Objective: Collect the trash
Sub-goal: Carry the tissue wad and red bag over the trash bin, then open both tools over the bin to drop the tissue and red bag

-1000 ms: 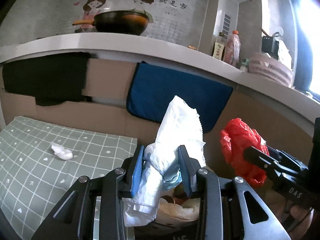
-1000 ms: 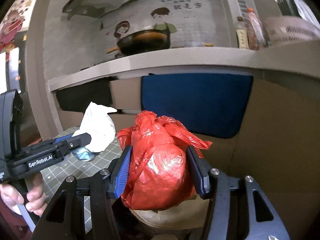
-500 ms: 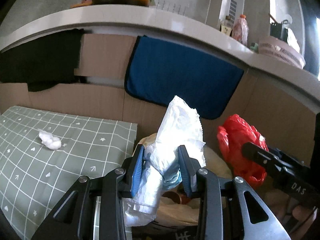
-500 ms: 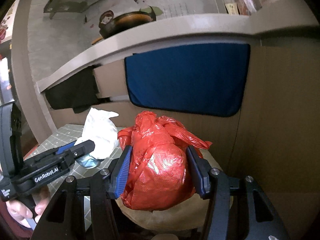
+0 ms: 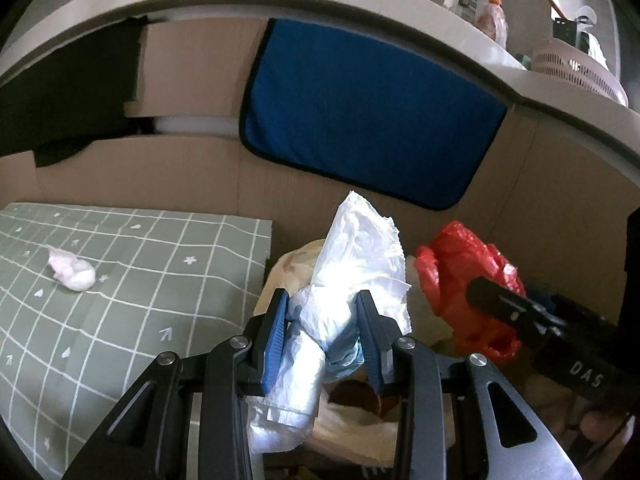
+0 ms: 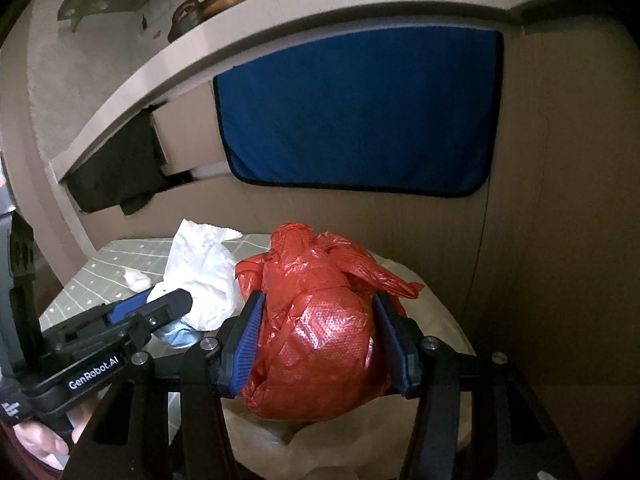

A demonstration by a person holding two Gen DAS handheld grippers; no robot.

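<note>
My left gripper [image 5: 322, 320] is shut on a crumpled white plastic bag [image 5: 360, 256] and holds it over the open bin lined with a cream bag [image 5: 360, 432]. My right gripper [image 6: 318, 328] is shut on a tied red plastic bag [image 6: 320, 332] and holds it above the same cream bin liner [image 6: 424, 304]. The red bag also shows in the left wrist view [image 5: 464, 268], to the right of the white one. The white bag also shows in the right wrist view [image 6: 200, 276], to the left. A small white paper wad [image 5: 72, 270] lies on the green checked tablecloth [image 5: 140, 300].
A cardboard wall [image 5: 180, 176] with a blue cloth [image 5: 360, 120] hanging on it stands close behind the bin. A black cloth [image 5: 68, 96] hangs at the left. A grey counter [image 5: 360, 4] runs overhead, with a bottle and a pink basket [image 5: 576, 72] on it.
Both grippers have dropped lower and tilted down toward the bin with their bags still held. The counter and wok have slid up out of view.
</note>
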